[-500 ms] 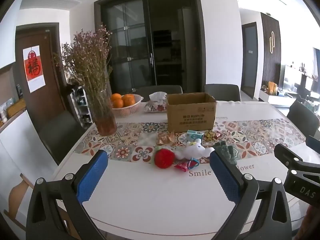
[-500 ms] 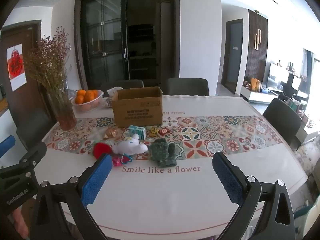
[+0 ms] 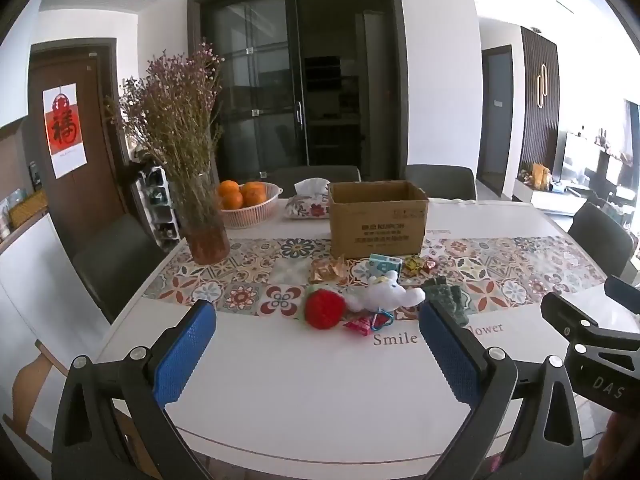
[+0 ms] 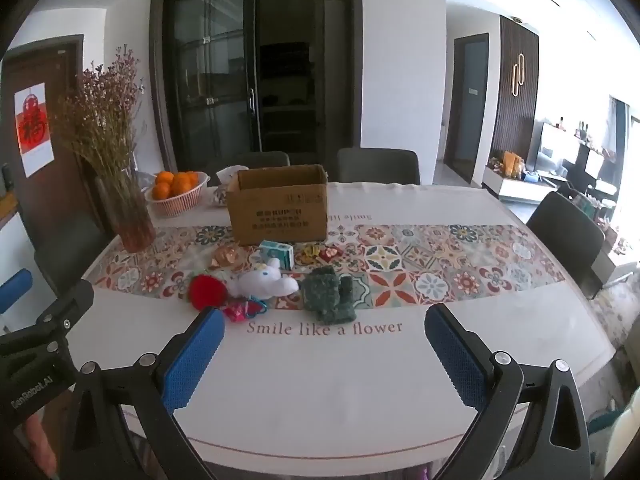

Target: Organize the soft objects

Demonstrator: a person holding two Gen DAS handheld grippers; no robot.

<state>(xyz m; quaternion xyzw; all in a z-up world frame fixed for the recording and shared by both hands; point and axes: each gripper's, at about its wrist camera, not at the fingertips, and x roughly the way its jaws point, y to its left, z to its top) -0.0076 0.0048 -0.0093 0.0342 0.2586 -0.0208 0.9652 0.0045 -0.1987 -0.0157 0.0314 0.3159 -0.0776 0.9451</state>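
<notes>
I have the left gripper (image 3: 316, 344) and right gripper (image 4: 324, 348) both spread fully wide, nothing between the pads. Landmark: cardboard box (image 4: 280, 204). In front of it lie the white plush (image 4: 264, 282), red pom-pom (image 4: 206, 290) to its left, green knit gloves (image 4: 330, 294) to its right.

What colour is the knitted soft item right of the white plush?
Dark green knitted item, clearest in the right wrist view.

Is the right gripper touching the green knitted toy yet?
Apart. The right wrist view shows the right gripper open over bare tablecloth, with printed lettering between it and the green knitted toy.
</notes>
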